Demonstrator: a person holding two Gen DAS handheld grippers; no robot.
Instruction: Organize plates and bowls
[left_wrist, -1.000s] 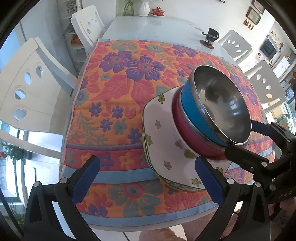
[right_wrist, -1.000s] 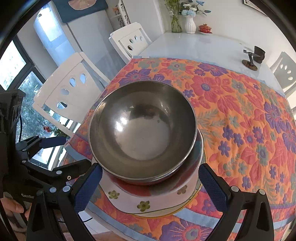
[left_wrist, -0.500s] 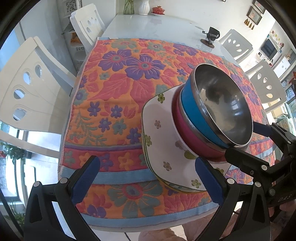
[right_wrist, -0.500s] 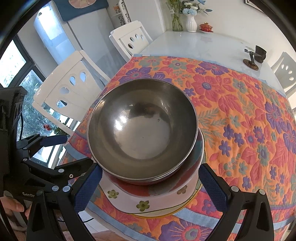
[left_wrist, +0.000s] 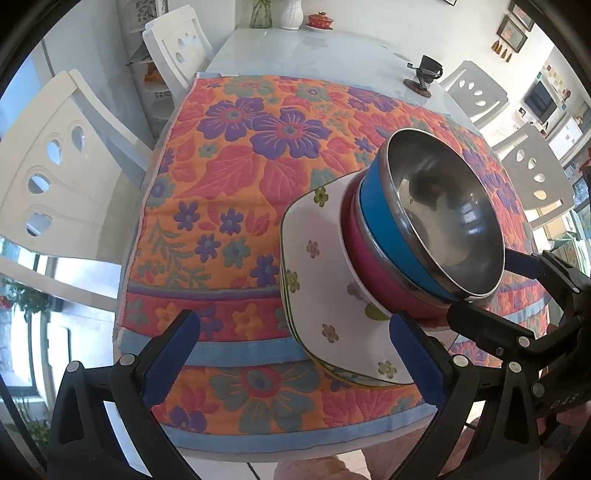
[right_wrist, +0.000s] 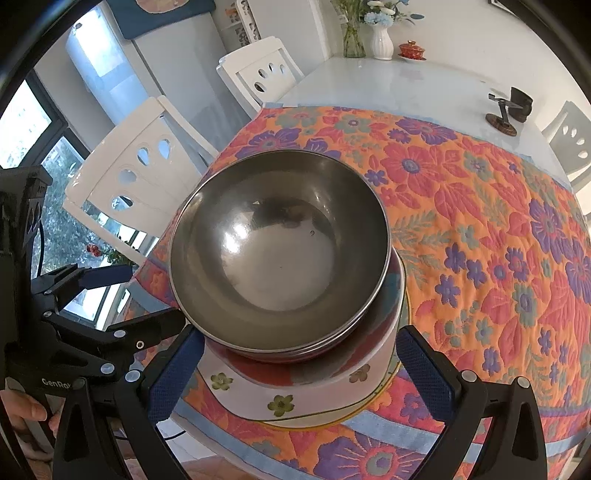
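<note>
Surroundings: a white table (left_wrist: 332, 48) carries a floral quilted mat (left_wrist: 229, 177); white chairs (left_wrist: 62, 177) stand along its sides. At the far end are a white vase (right_wrist: 382, 40), a red lidded cup (right_wrist: 410, 48) and a small dark stand (right_wrist: 508, 110), all well apart from the stack.
Obstructions: nothing lies between either hand-held gripper and the stack.
Stack: a blue bowl (left_wrist: 391, 225) with a steel inside sits nested in a pink bowl (left_wrist: 373, 273), and both rest on floral square plates (left_wrist: 325, 295) near the mat's front edge.
Left hand-held gripper (left_wrist: 291, 363): held low at the table's near edge, fingers spread wide and empty; its right finger is just in front of the plates' corner.
Right hand-held gripper (right_wrist: 299, 376): fingers wide apart, holding nothing, level with the plates' near rim, the bowls centred just beyond the gap.
Hand: part of a hand (right_wrist: 22, 410) shows at the left unit's handle.
</note>
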